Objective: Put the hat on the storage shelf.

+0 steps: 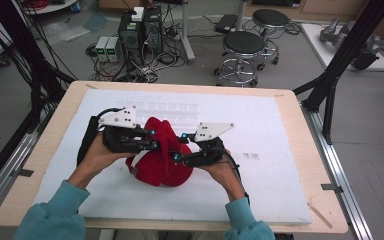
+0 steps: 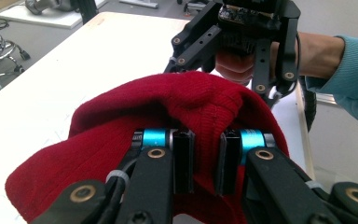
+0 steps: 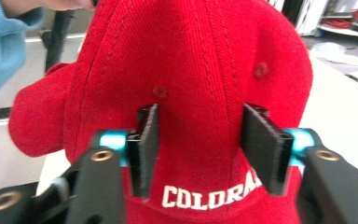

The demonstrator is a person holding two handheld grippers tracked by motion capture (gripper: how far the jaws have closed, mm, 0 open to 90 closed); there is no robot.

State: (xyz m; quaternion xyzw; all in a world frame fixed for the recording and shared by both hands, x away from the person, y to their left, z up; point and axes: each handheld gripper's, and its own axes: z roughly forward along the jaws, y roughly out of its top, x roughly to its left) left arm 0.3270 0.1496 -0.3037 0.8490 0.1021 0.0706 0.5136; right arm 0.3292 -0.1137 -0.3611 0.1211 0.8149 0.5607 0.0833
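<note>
Red cap [image 1: 157,155] near the middle of the white foam board [image 1: 260,190], slightly toward the person's edge, bunched up and lifted between two hand-held grippers. White lettering "COLORA…" [image 3: 209,196] along the cap's lower edge in the right gripper view, plus two small stitched eyelets above it.

Left gripper [image 2: 204,161] clamped on a fold of the cap's red fabric, jaws drawn close with cloth squeezed between the pads. Left of the cap in the high view, held by a hand [image 1: 97,157] in a teal sleeve [image 1: 55,215].

Right gripper [image 3: 205,149] on the cap's right side, jaws spread wide around a panel of the crown; pads seemingly pressing into the cloth on either side, though real pinch or mere straddle hard to tell. Right hand [image 1: 225,172] just below it.

Wooden table [image 1: 40,165] rim showing around the board.
</note>
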